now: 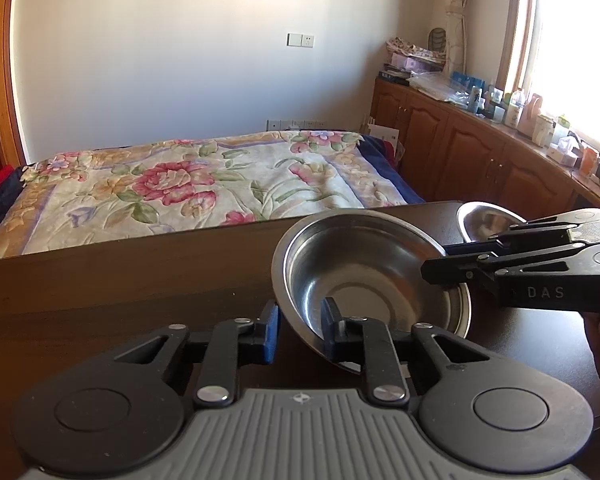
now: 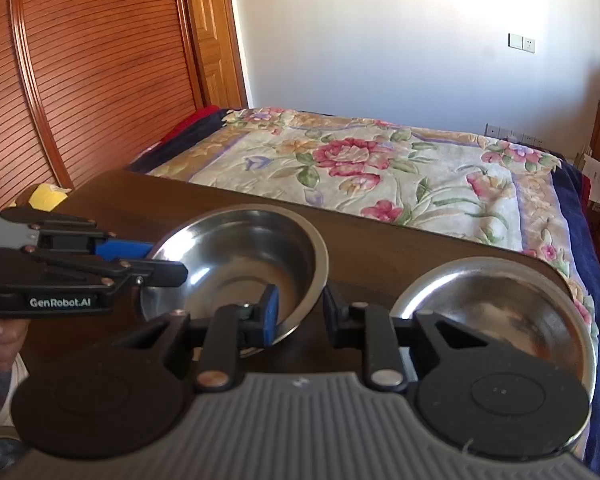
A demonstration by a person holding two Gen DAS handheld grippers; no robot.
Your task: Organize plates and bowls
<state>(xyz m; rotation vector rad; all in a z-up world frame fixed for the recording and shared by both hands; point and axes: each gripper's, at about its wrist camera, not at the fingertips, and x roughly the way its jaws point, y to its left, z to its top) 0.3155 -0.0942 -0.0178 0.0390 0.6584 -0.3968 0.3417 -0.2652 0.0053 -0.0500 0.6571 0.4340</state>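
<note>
A shiny round stainless-steel bowl [image 1: 372, 276] [image 2: 240, 268] sits tilted on the dark brown wooden counter [image 1: 120, 292] [image 2: 380, 252], its rim lifted on the side toward the floral-quilted bed [image 1: 188, 184] [image 2: 380, 168] that lies just behind the counter. This bowl is the landmark for everything else.

The left tongs [image 1: 300, 330] [image 2: 156, 258] straddle the bowl's near rim in the left wrist view: one blue-padded finger stands inside the bowl, the other outside its wall, with a gap between them. The pads look spread rather than pressed together, so these tongs stand open around the rim. In the right wrist view the same tongs reach in from the left side of the bowl, one finger above the rim and one below.

The right tongs [image 2: 298, 312] [image 1: 446, 266] straddle the bowl's rim as well, the blue-padded finger inside the bowl and the other finger outside, a clear gap between them; they too stand open.

To the right of the bowl, near it but apart, a second shiny stainless-steel bowl [image 2: 496, 320] [image 1: 484, 220] rests flat on the counter by the rounded corner.

A yellow object [image 2: 46, 196] shows beyond the counter's far left edge; what it is cannot be told.
</note>
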